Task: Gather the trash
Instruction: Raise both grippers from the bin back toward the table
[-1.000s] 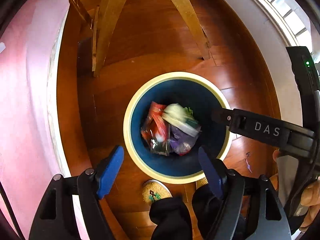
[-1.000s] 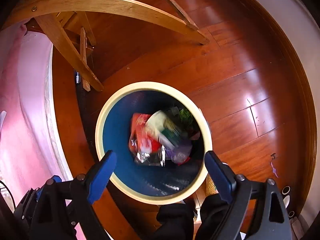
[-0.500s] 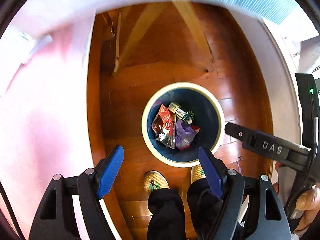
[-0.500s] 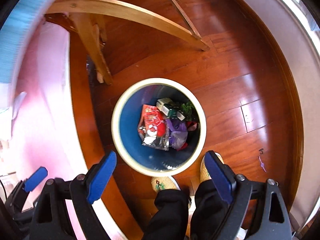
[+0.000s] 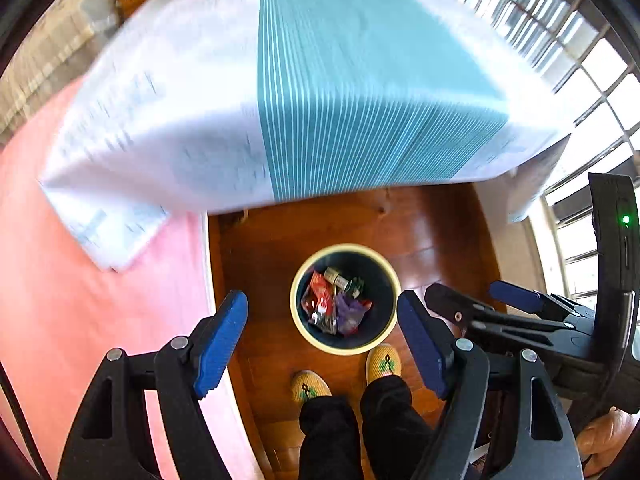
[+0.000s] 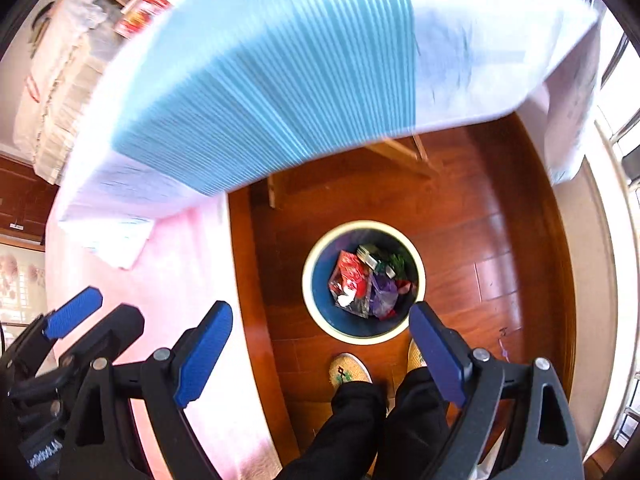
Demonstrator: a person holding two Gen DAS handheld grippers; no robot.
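Note:
A round bin (image 5: 297, 312) with a cream rim and dark blue inside stands on the wooden floor, also in the right wrist view (image 6: 310, 292). It holds trash: a red wrapper (image 5: 318, 294), a purple bag (image 5: 347, 312) and a small box. My left gripper (image 5: 322, 340) is open and empty, high above the bin. My right gripper (image 6: 320, 352) is open and empty, also high above it. The right gripper shows at the right of the left wrist view (image 5: 512, 308).
A table with a white and teal striped cloth (image 5: 360, 80) fills the upper view. A pink cover (image 5: 100, 320) lies at the left. The person's slippered feet (image 5: 384, 362) stand just in front of the bin. Windows (image 5: 592, 80) are at the right.
Both grippers have risen well above the bin, so it looks smaller and the tabletop has come into view. The last trash piece has settled in the bin.

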